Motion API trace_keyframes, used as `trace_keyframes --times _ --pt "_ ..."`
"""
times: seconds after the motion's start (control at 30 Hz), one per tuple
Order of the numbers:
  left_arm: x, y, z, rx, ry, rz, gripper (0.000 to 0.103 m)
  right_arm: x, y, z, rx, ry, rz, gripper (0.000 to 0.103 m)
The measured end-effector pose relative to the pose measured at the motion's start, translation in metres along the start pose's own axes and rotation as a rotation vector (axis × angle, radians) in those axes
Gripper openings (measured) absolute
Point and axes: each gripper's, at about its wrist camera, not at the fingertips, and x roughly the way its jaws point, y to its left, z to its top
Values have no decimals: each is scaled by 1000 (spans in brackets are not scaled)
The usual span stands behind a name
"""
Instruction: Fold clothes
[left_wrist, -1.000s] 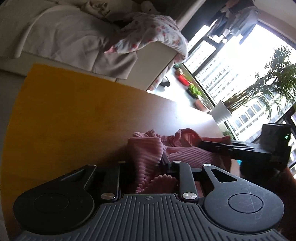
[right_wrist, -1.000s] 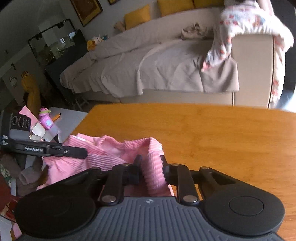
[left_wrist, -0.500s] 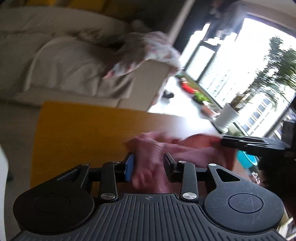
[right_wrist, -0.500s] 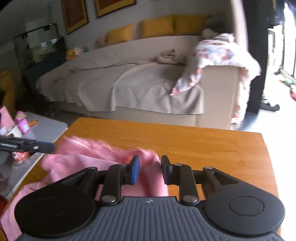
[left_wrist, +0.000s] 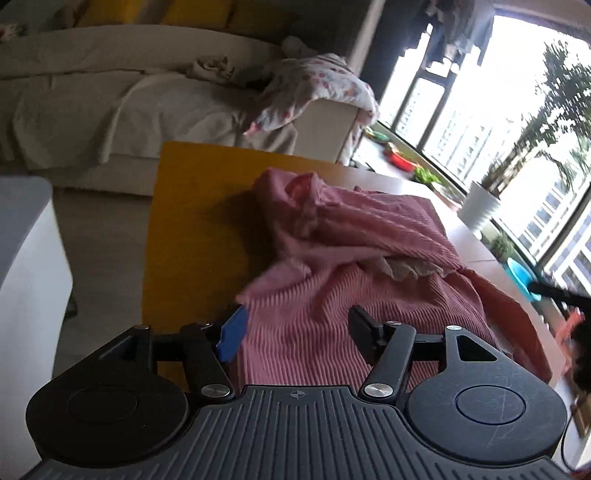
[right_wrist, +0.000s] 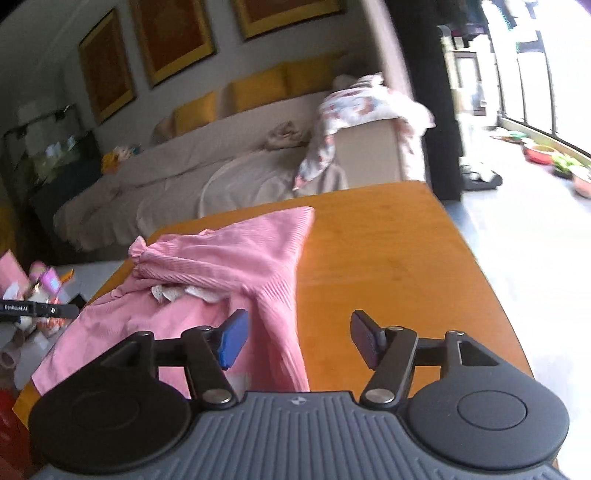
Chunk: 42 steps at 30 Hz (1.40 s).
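Pink garment (right_wrist: 236, 266): ribbed knit cloth, matt, lace trim. Tabletop (right_wrist: 388, 258): smooth orange wood, slight sheen. Left claw (left_wrist: 295, 328), right claw (right_wrist: 297, 338): matt black plastic, ribbed housing, metal screws.

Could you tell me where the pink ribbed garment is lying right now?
The pink ribbed garment lies crumpled on the wooden table, toward its left side in the right wrist view, with the sofa behind.
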Motion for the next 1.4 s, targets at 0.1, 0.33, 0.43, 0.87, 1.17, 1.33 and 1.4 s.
trace_keyframes --times 0.1,0.33,0.43,0.87,1.17,1.33,1.4 --pt "-9 -7 -8 -67 -42 -65 77 -22 -8 -24 61 -41 -31 64" --pt "24 -76 -12 -56 -5 -405 86 -27 -6 -65 156 -56 -37 64" --pt "46 -114 -15 -3 49 -504 86 -28 1 -77 164 -66 -48 63" --pt "57 -109 -7 -69 114 -564 89 -18 129 -70 -528 93 69 4" --pt "93 -164 11 -91 140 -706 84 -1 146 -83 -642 181 131 1" --pt "137 -187 10 -185 232 -768 74 -12 131 -82 -530 136 155 3" --pt "144 -190 6 -131 256 -675 70 -26 120 -73 -463 91 166 20"
